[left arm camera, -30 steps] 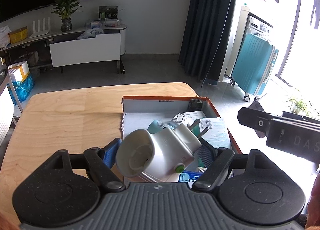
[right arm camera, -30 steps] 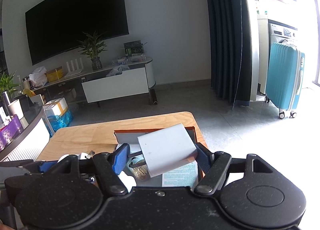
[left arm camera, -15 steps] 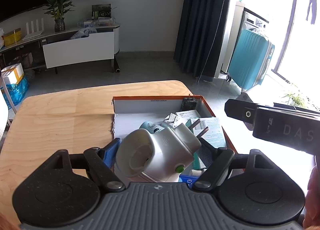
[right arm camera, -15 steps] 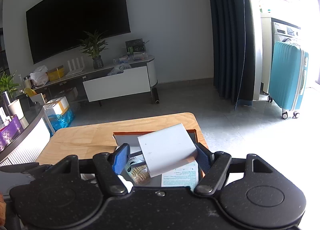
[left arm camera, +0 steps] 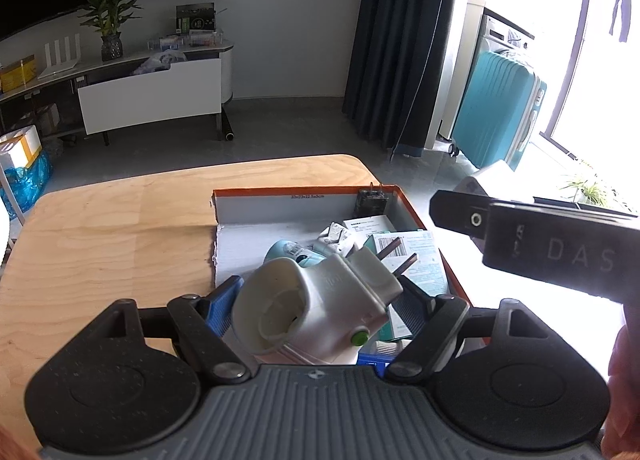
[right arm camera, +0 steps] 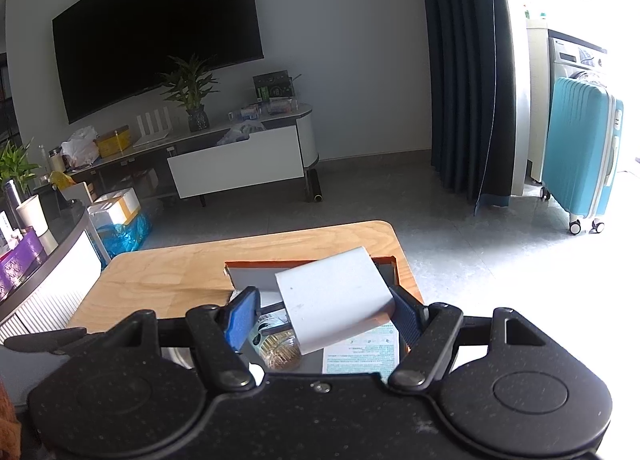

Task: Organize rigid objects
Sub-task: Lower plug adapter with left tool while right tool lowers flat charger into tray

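My left gripper (left arm camera: pixel 320 300) is shut on a white plug adapter (left arm camera: pixel 316 308) with two metal prongs, held above the near end of an orange-rimmed box (left arm camera: pixel 280 193) on the wooden table (left arm camera: pixel 120 227). The box holds paper leaflets (left arm camera: pixel 416 256), a black charger (left arm camera: pixel 370 199) and small packets. My right gripper (right arm camera: pixel 324 308) is shut on a white flat box (right arm camera: pixel 332 296), tilted, above the same orange-rimmed box (right arm camera: pixel 304 262). The right gripper's side shows in the left wrist view (left arm camera: pixel 540 236).
A small glass jar (right arm camera: pixel 280 352) and a leaflet (right arm camera: pixel 364 352) lie in the box under the right gripper. A teal suitcase (left arm camera: pixel 496 107) stands on the floor to the right, and a white TV cabinet (left arm camera: pixel 152 95) stands beyond the table.
Both grippers have risen slightly with their objects still held; the box looks a little farther away in both views. The right gripper has shifted left in the left wrist view.
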Motion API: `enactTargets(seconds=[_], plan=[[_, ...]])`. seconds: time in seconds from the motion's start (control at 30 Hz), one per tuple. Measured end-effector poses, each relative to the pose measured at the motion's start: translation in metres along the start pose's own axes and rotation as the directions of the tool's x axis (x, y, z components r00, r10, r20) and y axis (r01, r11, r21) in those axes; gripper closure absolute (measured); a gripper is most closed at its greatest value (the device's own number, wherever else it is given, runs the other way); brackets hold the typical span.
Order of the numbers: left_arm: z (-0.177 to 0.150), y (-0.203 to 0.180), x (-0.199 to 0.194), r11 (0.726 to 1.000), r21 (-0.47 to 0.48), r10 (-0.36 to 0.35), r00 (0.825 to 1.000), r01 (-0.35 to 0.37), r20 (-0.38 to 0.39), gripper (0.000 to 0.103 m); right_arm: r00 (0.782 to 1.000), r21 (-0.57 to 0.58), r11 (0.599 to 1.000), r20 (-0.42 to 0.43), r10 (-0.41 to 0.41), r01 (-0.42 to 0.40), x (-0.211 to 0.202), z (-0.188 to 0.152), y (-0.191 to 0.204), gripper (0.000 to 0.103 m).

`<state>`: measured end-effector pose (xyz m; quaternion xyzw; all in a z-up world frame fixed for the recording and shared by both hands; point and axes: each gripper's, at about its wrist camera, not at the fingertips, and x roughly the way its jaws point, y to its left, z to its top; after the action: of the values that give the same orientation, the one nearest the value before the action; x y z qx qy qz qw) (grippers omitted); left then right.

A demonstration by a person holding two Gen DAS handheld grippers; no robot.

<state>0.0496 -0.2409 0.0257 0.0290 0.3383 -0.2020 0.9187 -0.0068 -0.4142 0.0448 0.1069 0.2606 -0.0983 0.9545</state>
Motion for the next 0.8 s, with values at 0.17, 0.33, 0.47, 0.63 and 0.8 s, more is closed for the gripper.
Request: enactTargets(seconds=[0.17, 0.33, 0.47, 0.63, 0.8], plan=[[0.0008, -0.0017, 0.0034, 1.000, 0.001, -0.002, 1.000, 0.002, -0.003, 0.022, 1.000, 0.000, 1.000, -0.001, 0.000, 0.000, 0.0002, -0.0011, -0.0008, 0.019], [0.0008, -0.0039, 0.0051, 1.000, 0.006, -0.006, 1.000, 0.006, -0.006, 0.022, 1.000, 0.000, 1.000, -0.002, -0.001, 0.001, 0.0007, -0.0007, -0.0019, 0.019], [0.0014, -0.0051, 0.0072, 1.000, 0.008, -0.009, 1.000, 0.009, -0.008, 0.022, 1.000, -0.002, 1.000, -0.007, -0.001, 0.001, 0.0043, -0.0061, -0.0004, 0.019], [0.0018, -0.0056, 0.0087, 1.000, 0.010, -0.010, 1.000, 0.010, -0.010, 0.022, 1.000, -0.002, 1.000, -0.010, -0.001, 0.001, 0.0067, -0.0071, -0.0018, 0.019], [0.0021, -0.0063, 0.0100, 1.000, 0.013, -0.012, 1.000, 0.012, -0.010, 0.022, 1.000, -0.002, 1.000, -0.012, -0.001, 0.001, 0.0074, -0.0073, -0.0022, 0.019]])
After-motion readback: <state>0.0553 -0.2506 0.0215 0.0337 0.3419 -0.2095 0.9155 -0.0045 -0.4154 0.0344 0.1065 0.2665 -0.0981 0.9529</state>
